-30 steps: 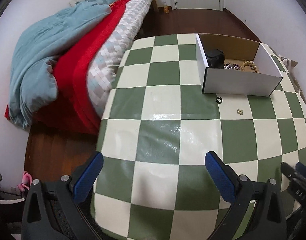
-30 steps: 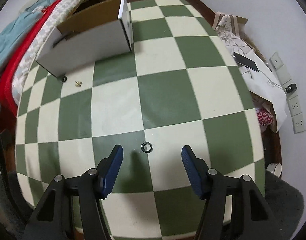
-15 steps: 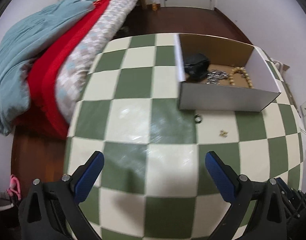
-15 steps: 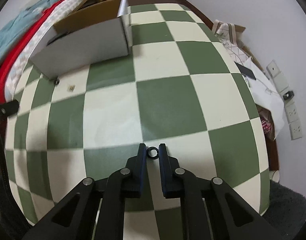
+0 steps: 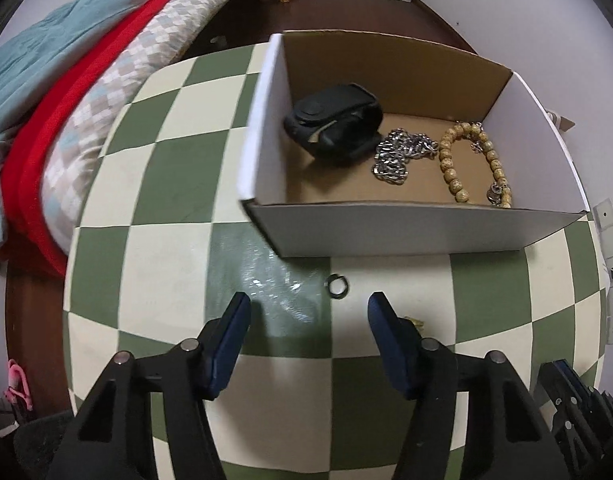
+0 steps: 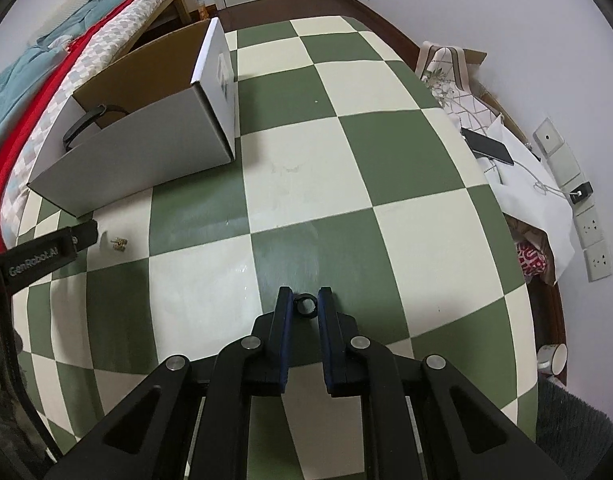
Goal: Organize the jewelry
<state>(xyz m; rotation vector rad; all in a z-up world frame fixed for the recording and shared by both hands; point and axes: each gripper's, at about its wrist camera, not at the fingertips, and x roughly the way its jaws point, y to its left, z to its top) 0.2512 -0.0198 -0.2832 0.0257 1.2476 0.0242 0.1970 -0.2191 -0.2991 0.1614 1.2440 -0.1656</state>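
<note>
Right gripper (image 6: 305, 300) is pinching a small black ring (image 6: 305, 305) between its pads at lower centre of the right view, jaws nearly shut, ring sitting right at the very tips. Left gripper (image 5: 308, 312) is hanging about half open with nothing in it; its jaws have just been closing, with a second ring (image 5: 336, 283) lying just ahead of the tips on the table (image 5: 166, 168), not yet between the pads.

Box (image 5: 386, 232) is sitting in the upper middle of the left view, just beyond that ring.

Risks: the held ring is being gripped on its edge at the tips, so it could twist and pop out on the way to the box. The left jaws could close short and flick the loose ring away, or bump the box wall. A small gold piece (image 6: 118, 243) lies near the left tip and could get knocked.

Count: 2 rings, 1 gold piece, 1 box; inside it 1 black strap item (image 5: 336, 120), 1 silver chain (image 5: 402, 156), 1 bead bracelet (image 5: 474, 164)
</note>
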